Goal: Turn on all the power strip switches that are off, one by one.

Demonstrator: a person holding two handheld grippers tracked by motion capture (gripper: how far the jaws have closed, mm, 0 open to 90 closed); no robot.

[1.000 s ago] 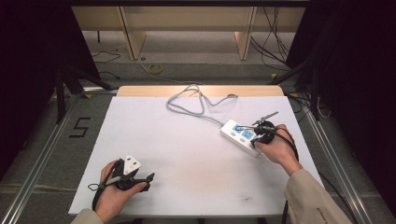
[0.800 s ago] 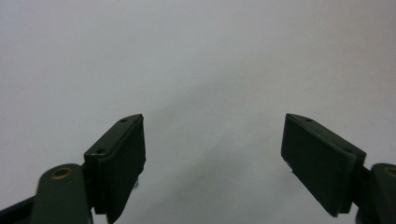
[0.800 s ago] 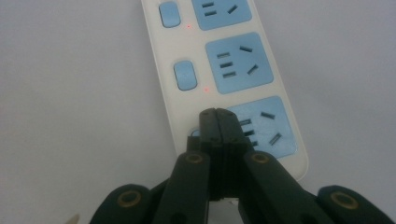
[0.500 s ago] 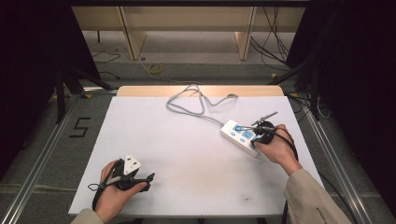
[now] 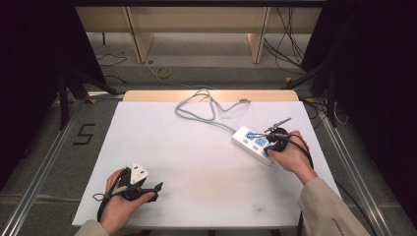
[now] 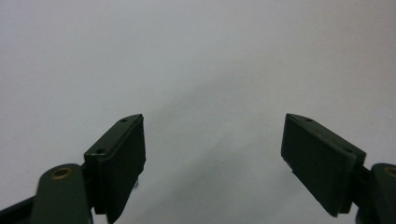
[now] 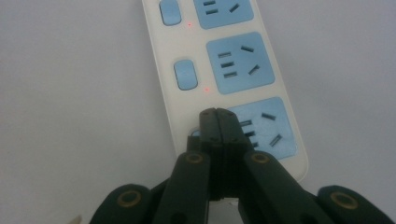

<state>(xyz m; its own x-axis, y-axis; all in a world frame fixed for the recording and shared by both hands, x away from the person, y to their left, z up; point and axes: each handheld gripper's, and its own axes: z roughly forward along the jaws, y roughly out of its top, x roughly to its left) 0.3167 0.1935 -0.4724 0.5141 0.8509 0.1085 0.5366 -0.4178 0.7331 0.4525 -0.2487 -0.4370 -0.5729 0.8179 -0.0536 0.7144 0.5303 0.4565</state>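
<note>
A white power strip (image 5: 252,142) (image 7: 233,65) with blue sockets and blue switches lies at the table's right side. Its grey cable (image 5: 206,105) loops toward the back edge. My right gripper (image 5: 266,143) (image 7: 218,112) is shut, with its joined tips resting on the strip's nearest end, over the nearest switch (image 7: 193,136), which is mostly hidden. Small red lights glow beside the two farther switches (image 7: 185,73). My left gripper (image 5: 156,190) (image 6: 212,140) lies low over the front left of the white table (image 5: 196,162), jaws wide open with nothing between them.
A wooden strip (image 5: 147,95) runs along the table's back edge. On the floor there is a "5" mark (image 5: 84,133) at the left, stand legs (image 5: 74,83) at both sides, and loose cables (image 5: 287,39) beyond the table.
</note>
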